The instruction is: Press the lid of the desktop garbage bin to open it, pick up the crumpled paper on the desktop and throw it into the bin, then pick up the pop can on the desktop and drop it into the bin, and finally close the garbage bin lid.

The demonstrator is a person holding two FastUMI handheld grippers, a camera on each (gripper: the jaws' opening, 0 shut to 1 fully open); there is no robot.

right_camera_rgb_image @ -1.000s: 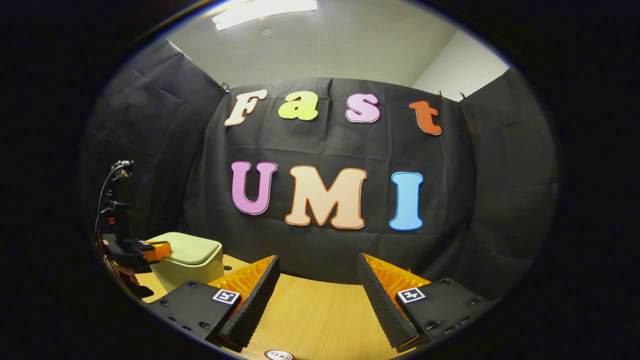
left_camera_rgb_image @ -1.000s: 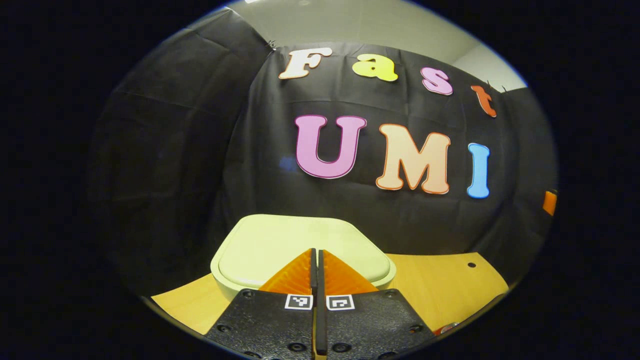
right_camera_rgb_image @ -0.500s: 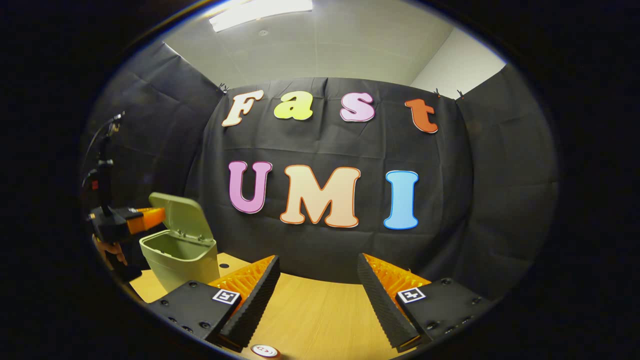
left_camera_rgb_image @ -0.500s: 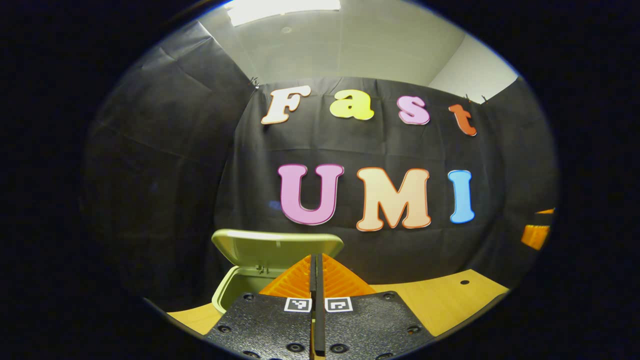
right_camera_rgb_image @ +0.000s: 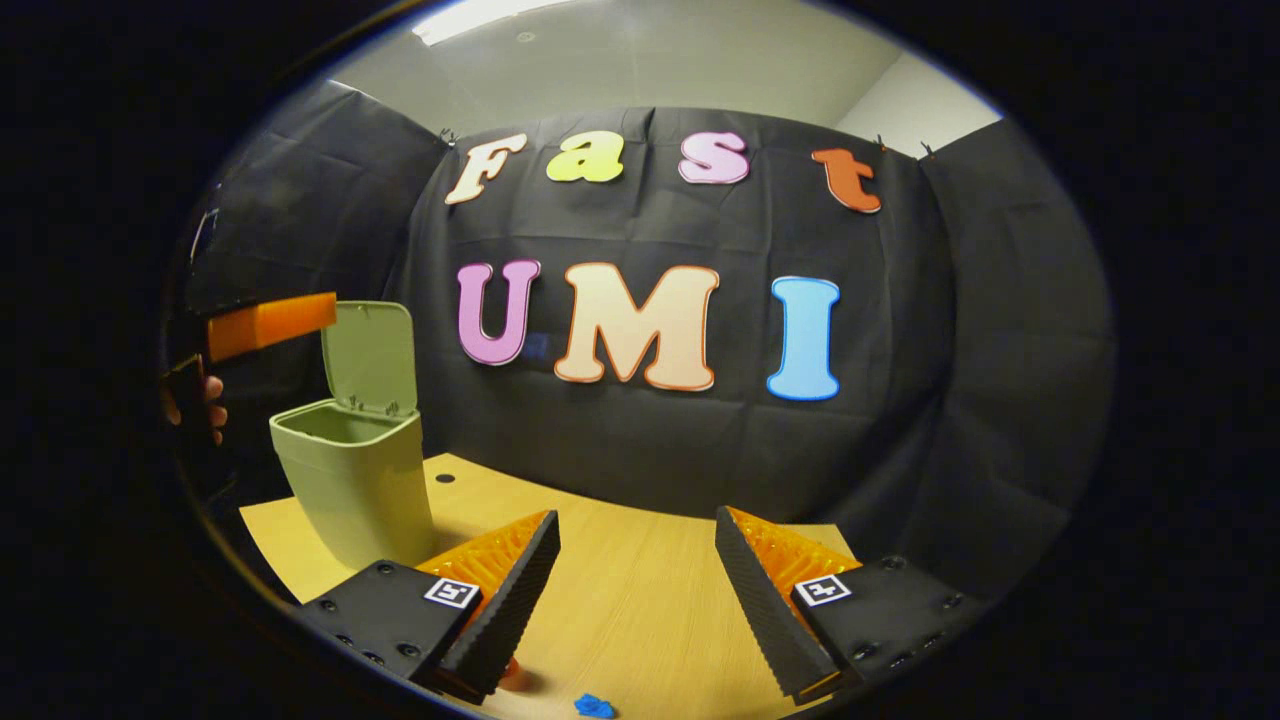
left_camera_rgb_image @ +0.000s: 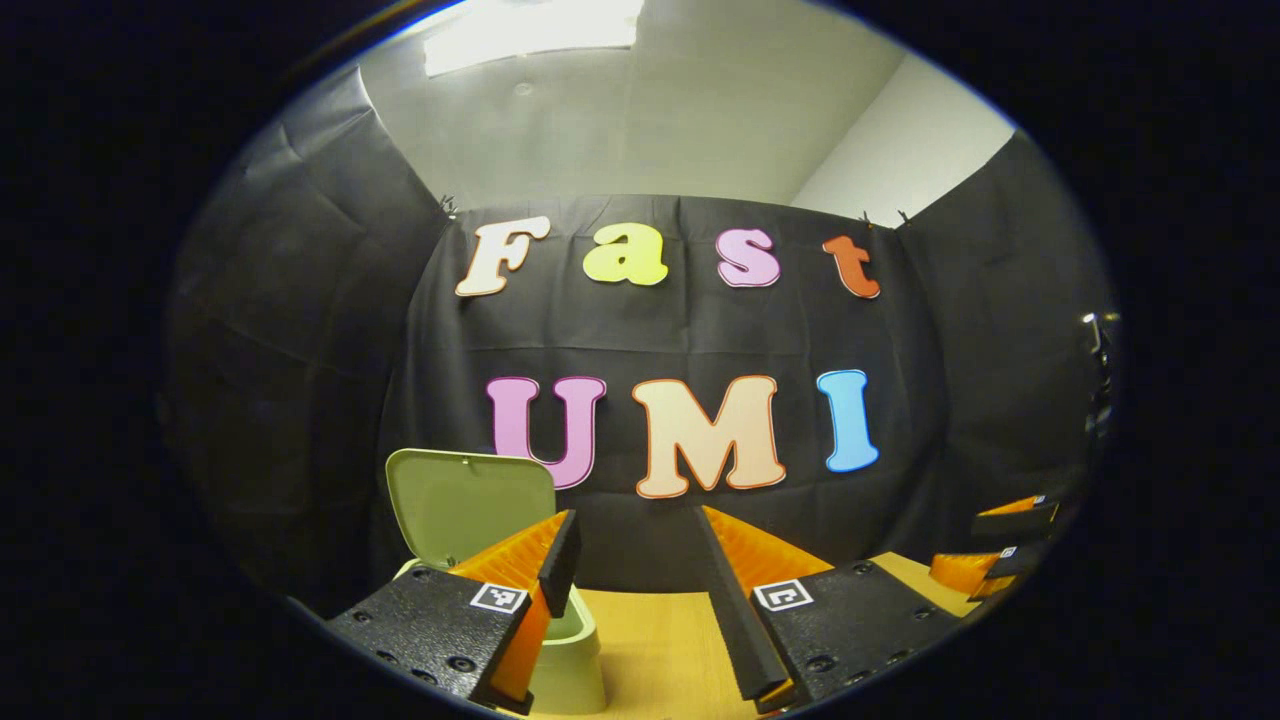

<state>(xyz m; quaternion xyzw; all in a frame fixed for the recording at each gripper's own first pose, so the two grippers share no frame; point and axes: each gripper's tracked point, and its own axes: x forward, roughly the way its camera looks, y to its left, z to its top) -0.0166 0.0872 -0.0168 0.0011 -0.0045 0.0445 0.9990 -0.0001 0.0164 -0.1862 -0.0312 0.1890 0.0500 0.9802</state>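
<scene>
The pale green bin stands at the table's left with its lid swung upright. In the left gripper view the lid rises behind my left finger, and the bin's body sits just below it. My left gripper is open and empty, held above and in front of the bin. It appears as a finger level with the lid's top. My right gripper is open over the wooden table. A small blue scrap lies below it, with a red patch under its left finger.
A hand holds the left gripper at the far left. In the left gripper view my right gripper shows at the table's right end. A small dark hole marks the tabletop beside the bin. Black cloth walls close the booth behind and on both sides.
The left gripper lifted off the bin's lid, drew back and opened. The lid sprang from flat to upright. The right gripper's view tipped down toward the table.
</scene>
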